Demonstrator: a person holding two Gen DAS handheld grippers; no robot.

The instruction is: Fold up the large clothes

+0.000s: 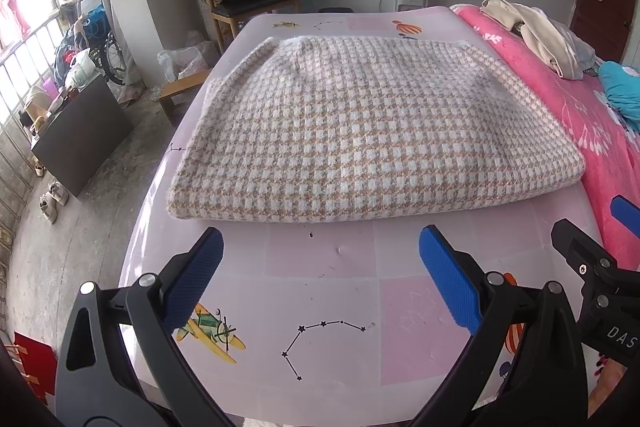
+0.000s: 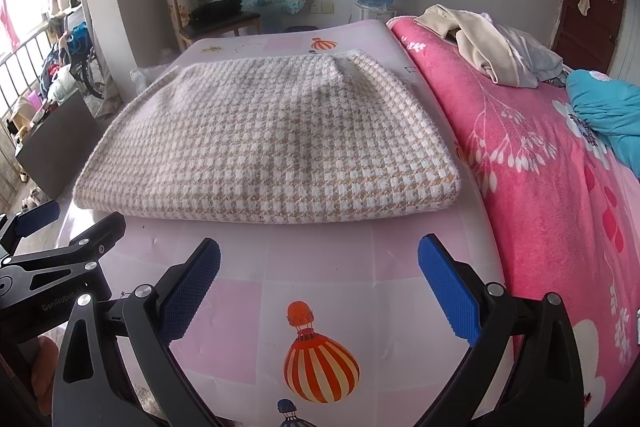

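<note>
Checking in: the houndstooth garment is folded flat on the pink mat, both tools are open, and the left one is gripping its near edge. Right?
Not quite. The left tool grips nothing: the left wrist view shows its fingers apart over the bare pink mat, short of the houndstooth garment. The rest holds: the garment lies folded flat, and the right tool is open too.

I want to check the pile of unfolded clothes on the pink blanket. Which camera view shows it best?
The right wrist view: the pile of clothes lies closer to the frame's centre and looks larger, fully on the pink blanket. The left wrist view shows the same pile smaller, near the right edge.
</note>
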